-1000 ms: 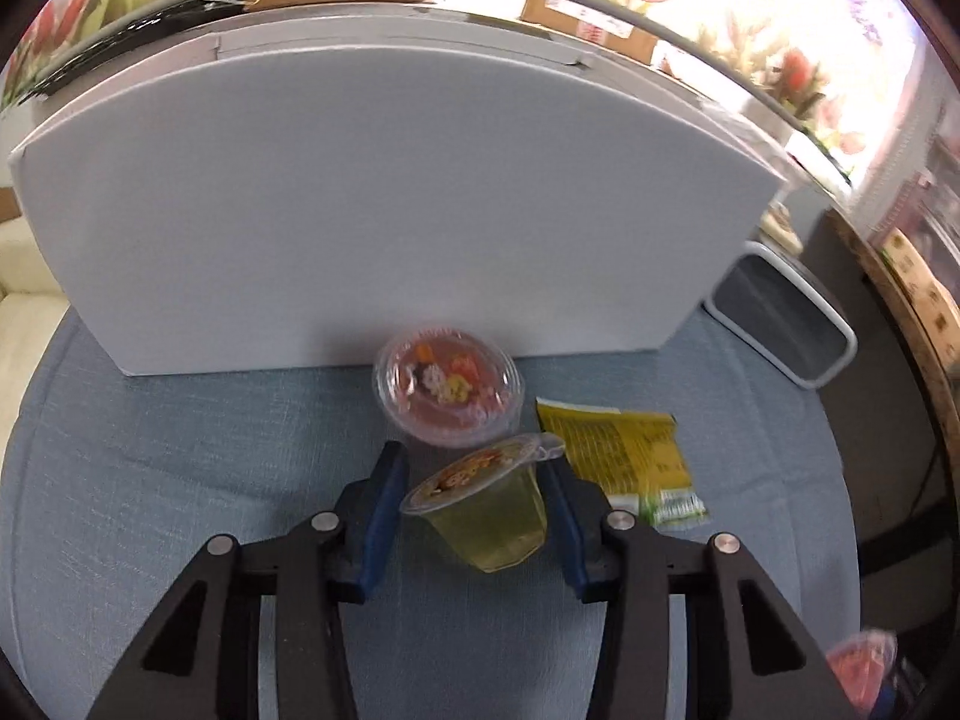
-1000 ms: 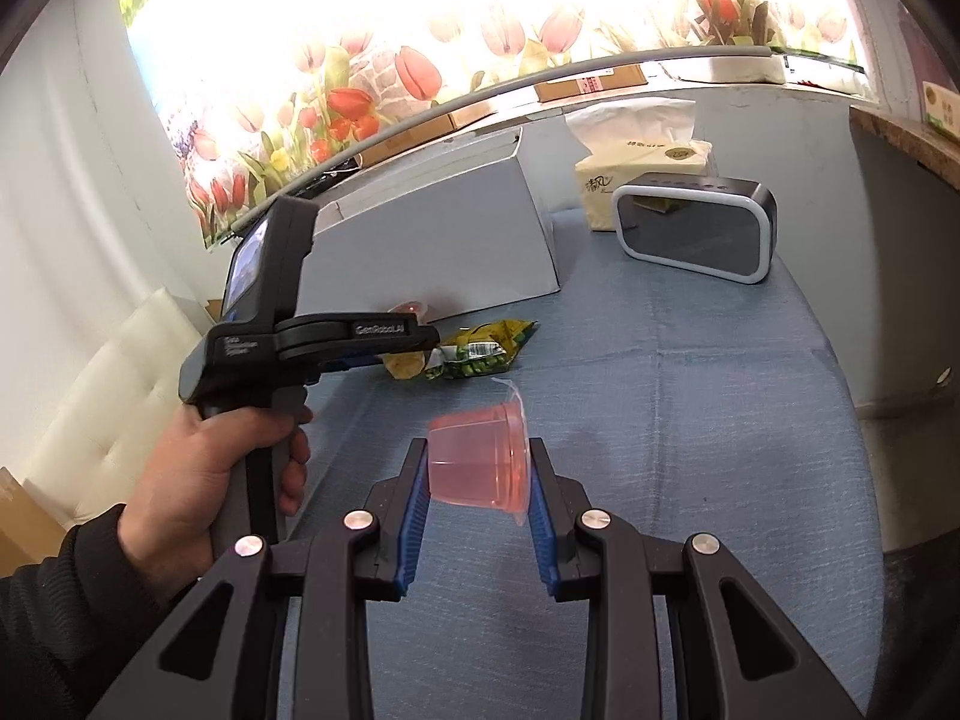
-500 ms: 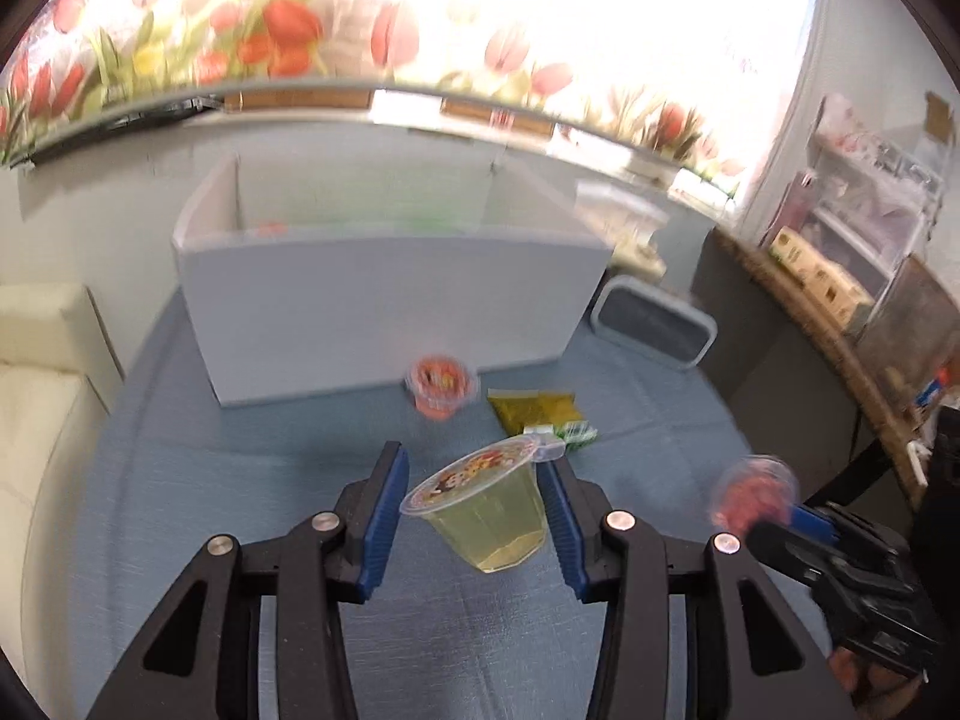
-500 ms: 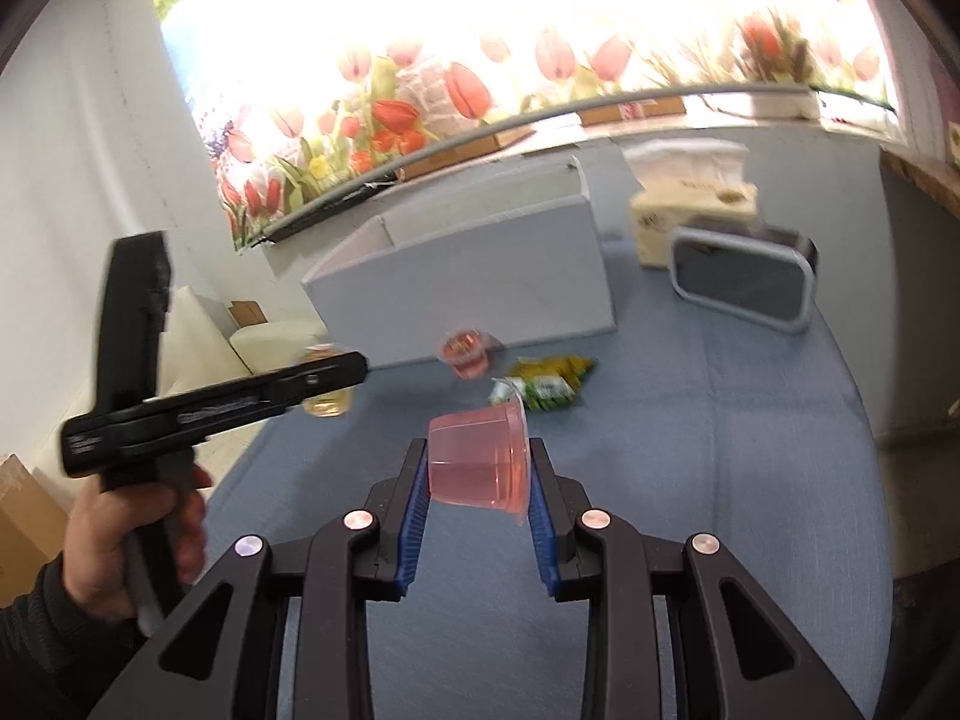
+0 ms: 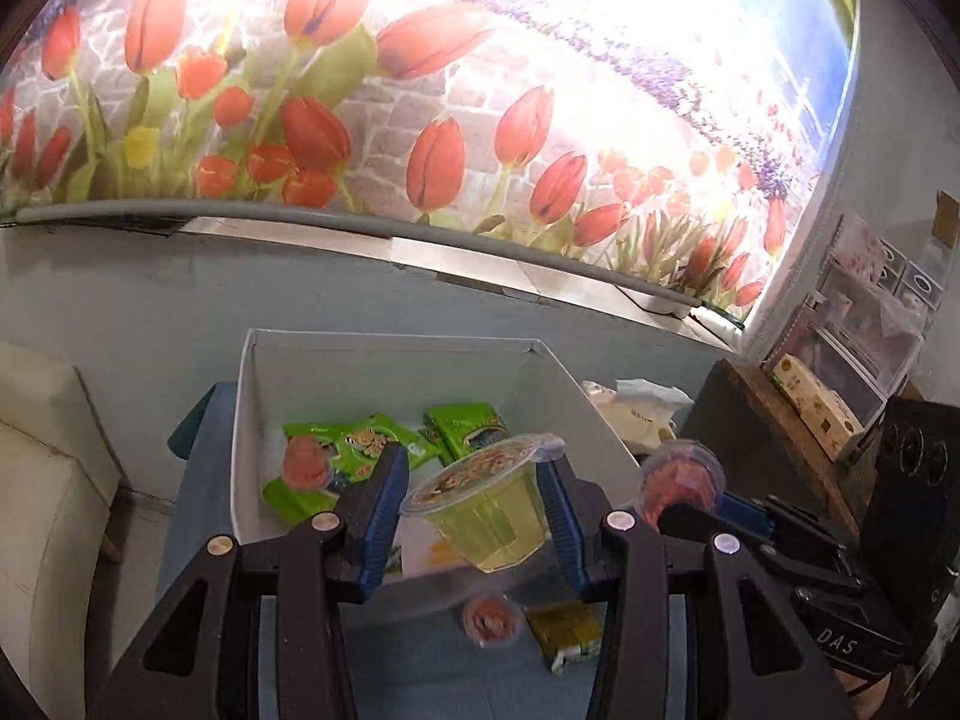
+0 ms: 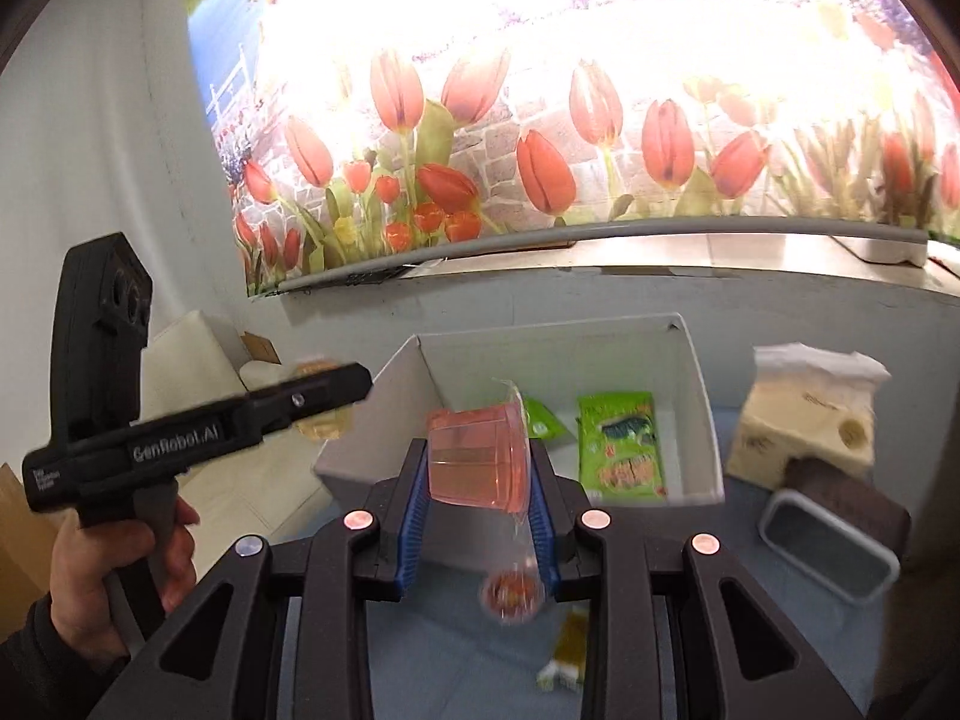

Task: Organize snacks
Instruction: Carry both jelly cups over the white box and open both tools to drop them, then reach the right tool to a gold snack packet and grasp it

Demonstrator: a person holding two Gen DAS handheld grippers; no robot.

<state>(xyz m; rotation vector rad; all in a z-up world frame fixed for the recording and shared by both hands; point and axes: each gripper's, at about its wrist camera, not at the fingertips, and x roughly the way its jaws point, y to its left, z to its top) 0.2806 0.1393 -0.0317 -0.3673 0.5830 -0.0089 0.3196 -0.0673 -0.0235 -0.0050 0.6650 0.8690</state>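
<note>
Hovering over the white box (image 5: 600, 420), the left gripper (image 5: 474, 504) pinched a yellow jelly cup (image 5: 486, 516), the right gripper (image 6: 477, 468) a pink one (image 6: 474, 462); releasing low inside, clear of the green packets (image 6: 621, 444), seemed wise

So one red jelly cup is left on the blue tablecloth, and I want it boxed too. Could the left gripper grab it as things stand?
Probably not yet: the left gripper is shut on the yellow-green jelly cup, so nothing frees it for the red jelly cup.

Home room: tulip mural (image 5: 372, 120), cream sofa (image 5: 42, 480), tissue pack (image 6: 807, 414).
</note>
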